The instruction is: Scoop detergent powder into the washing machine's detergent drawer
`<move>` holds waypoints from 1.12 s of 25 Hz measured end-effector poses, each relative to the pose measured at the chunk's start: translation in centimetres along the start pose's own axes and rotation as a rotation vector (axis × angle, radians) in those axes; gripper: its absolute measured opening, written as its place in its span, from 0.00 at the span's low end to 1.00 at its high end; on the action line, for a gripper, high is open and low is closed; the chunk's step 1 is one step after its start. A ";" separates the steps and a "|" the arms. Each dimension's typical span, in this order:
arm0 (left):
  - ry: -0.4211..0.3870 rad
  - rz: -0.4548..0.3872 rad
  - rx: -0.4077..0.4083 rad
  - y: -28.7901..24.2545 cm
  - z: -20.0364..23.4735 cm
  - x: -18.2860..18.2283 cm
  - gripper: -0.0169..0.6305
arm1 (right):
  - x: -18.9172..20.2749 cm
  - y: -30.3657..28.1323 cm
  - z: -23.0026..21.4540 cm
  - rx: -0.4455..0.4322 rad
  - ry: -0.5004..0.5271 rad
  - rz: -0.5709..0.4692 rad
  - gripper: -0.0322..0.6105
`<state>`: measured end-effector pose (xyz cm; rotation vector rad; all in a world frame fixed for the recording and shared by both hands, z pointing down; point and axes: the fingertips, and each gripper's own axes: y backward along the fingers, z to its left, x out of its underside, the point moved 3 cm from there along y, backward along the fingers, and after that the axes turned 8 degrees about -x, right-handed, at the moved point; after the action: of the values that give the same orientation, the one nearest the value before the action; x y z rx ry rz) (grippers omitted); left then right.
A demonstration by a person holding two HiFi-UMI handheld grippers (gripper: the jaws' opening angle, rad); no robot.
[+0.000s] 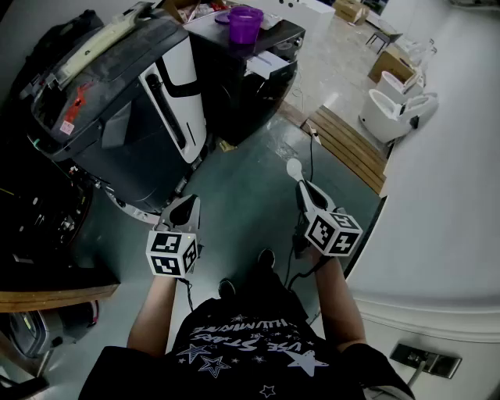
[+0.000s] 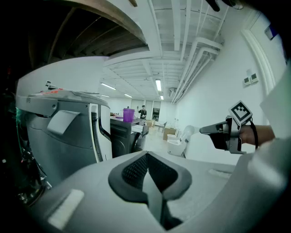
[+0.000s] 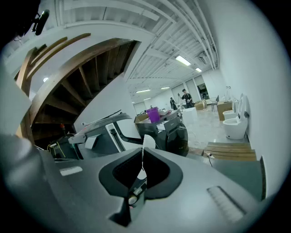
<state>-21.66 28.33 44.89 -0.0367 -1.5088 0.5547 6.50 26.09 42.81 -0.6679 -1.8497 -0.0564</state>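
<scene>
The person's dark shirt (image 1: 244,344) fills the bottom of the head view, with both arms reaching forward over the floor (image 1: 242,195). The right gripper (image 1: 304,189) has its fingers (image 3: 161,177) closed on the handle of a white spoon (image 1: 294,169). The spoon's long axis runs straight on from the fingers, bowl foremost. Whether it carries powder cannot be told. The left gripper (image 1: 186,206) has its fingers (image 2: 131,174) pressed together, with nothing between them.

A black washer (image 1: 248,74) stands ahead and slightly left of the spoon, well apart from it, with a purple cup (image 1: 245,23) on top. A grey machine (image 1: 129,101) stands further left, nearer the left gripper. No detergent drawer can be picked out. The spoon probably has to travel forward and leftward, and the right hand alone is equipped for that.
</scene>
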 end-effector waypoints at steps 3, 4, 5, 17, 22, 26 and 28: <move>-0.010 -0.009 0.006 0.0 0.2 -0.7 0.03 | -0.5 0.0 0.5 -0.001 0.012 -0.007 0.10; -0.012 -0.013 0.009 0.1 0.2 -0.9 0.03 | -0.7 0.1 0.6 -0.001 0.015 -0.010 0.10; -0.014 -0.017 0.011 0.2 0.2 -1.1 0.03 | -0.8 0.1 0.8 -0.001 0.016 -0.012 0.10; 0.023 0.028 0.028 1.5 1.1 1.3 0.03 | 1.3 0.8 1.5 0.048 0.001 0.023 0.10; 0.007 0.036 0.048 1.0 0.8 1.2 0.03 | 0.3 0.9 0.7 0.060 0.005 -0.002 0.10; 0.019 0.021 0.042 -0.5 0.4 0.1 0.03 | -1.0 -0.4 -0.2 0.043 -0.001 -0.020 0.10; 0.016 0.026 0.036 -1.7 0.2 -0.2 0.03 | -1.6 -1.6 -0.8 0.023 -0.003 -0.024 0.11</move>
<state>-21.29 26.73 45.29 -0.0325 -1.4841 0.6009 6.80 23.85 42.15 -0.6306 -1.8584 -0.0500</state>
